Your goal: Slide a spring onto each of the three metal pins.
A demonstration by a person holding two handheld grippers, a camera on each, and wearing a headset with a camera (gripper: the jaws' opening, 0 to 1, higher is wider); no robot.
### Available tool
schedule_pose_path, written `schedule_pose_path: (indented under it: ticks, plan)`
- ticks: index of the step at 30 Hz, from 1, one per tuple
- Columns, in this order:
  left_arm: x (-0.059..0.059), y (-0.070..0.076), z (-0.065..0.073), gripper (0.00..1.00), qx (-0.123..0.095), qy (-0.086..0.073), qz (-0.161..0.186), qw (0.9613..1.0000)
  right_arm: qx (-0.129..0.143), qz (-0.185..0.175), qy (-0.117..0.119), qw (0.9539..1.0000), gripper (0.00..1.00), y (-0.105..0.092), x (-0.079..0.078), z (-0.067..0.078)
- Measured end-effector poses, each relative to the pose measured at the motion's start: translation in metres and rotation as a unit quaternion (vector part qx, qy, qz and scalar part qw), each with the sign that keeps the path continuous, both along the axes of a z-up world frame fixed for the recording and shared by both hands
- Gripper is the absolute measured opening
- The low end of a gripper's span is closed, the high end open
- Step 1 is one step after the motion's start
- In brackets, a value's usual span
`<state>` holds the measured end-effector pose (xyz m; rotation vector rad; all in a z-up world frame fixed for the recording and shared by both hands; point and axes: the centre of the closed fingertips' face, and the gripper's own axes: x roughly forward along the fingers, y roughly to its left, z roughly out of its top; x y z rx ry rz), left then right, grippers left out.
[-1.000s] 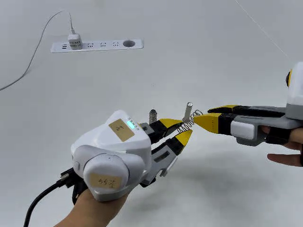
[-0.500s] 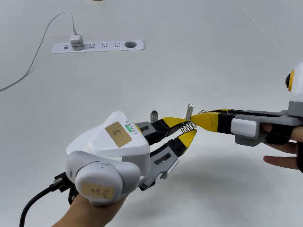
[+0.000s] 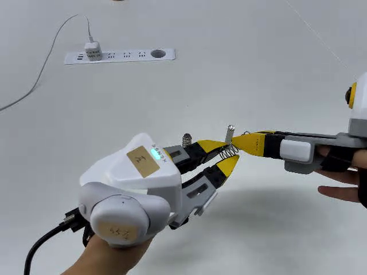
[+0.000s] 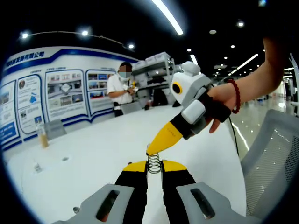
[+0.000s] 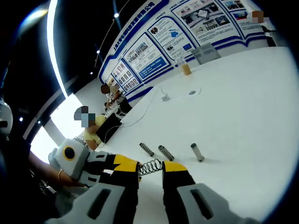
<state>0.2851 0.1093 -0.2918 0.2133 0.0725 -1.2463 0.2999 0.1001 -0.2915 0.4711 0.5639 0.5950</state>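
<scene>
Step 3 of 3 | your left gripper (image 3: 223, 156) pinches the small steel coil spring (image 3: 228, 152); right gripper (image 3: 243, 143): can't tell its grip | next: align over the bare silver metal pin (image 3: 229, 133).

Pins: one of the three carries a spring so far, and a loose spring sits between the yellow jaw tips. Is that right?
Not quite. Two pins carry springs, not one. The right gripper view shows the left sprung pin and the middle sprung pin beside one bare pin. The loose spring does sit between the yellow jaw tips.
</scene>
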Motion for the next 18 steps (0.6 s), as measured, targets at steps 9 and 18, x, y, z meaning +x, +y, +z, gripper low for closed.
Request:
schedule_pose_path:
  ticks: [9,18]
  plan:
    - [0.0037,0.0006,-0.0055,0.11,0.016,0.009,0.012,0.9998,-0.019,0.005,-0.014,0.9997,0.18,-0.0001,0.0013,0.0031]
    - [0.006,0.0002,-0.0076,0.11,0.017,0.017,0.018,0.9996,-0.033,0.01,-0.026,0.9991,0.16,0.0005,0.0004,0.0053]
